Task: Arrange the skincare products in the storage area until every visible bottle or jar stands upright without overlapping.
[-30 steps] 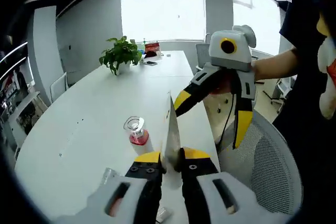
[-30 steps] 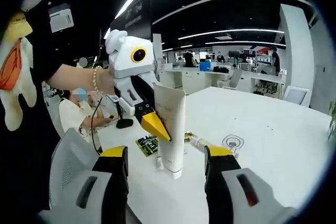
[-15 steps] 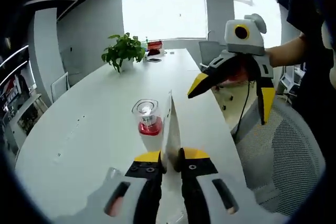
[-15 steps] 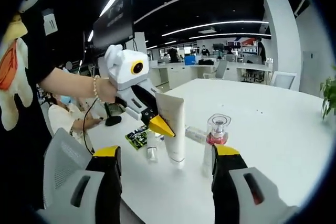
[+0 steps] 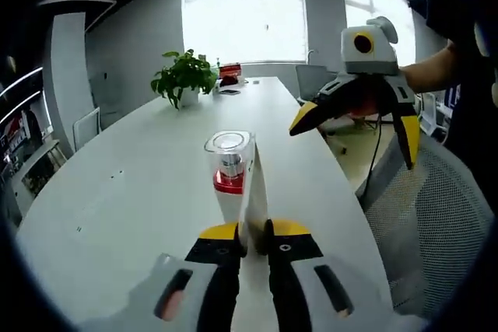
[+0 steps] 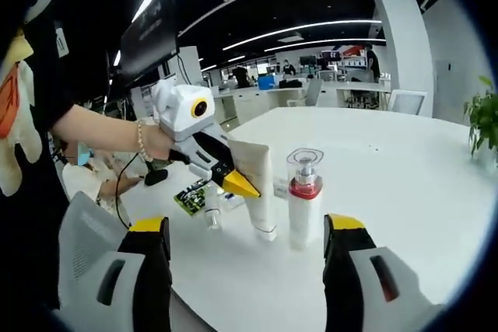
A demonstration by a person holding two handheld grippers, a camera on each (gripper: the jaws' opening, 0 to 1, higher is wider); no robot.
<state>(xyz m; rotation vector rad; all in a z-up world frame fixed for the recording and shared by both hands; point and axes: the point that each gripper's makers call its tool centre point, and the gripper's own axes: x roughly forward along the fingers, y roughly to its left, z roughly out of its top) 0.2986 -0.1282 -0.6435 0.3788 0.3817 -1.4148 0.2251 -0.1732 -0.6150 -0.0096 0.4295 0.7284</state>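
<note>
Since the earlier frames the white tube [image 6: 259, 188], gripped by the left gripper [image 6: 236, 183], has been carried toward the clear-capped pump bottle [image 6: 304, 197]; the two now stand just beside each other on the white table [image 6: 405, 184], the tube cap-down and upright; in the left gripper view the jaws are pressed tight against the tube [image 5: 254, 192] edge-on, with the pump bottle [image 5: 229, 176] directly behind it; the right gripper [image 5: 359, 118] hangs spread wide and carries nothing, its own view showing both jaws far apart; a small clear bottle [image 6: 211, 207] stands near a green packet [image 6: 191, 197]. Judging by this, the tube looks ready for release, provided it balances without leaning onto the pump bottle.
</note>
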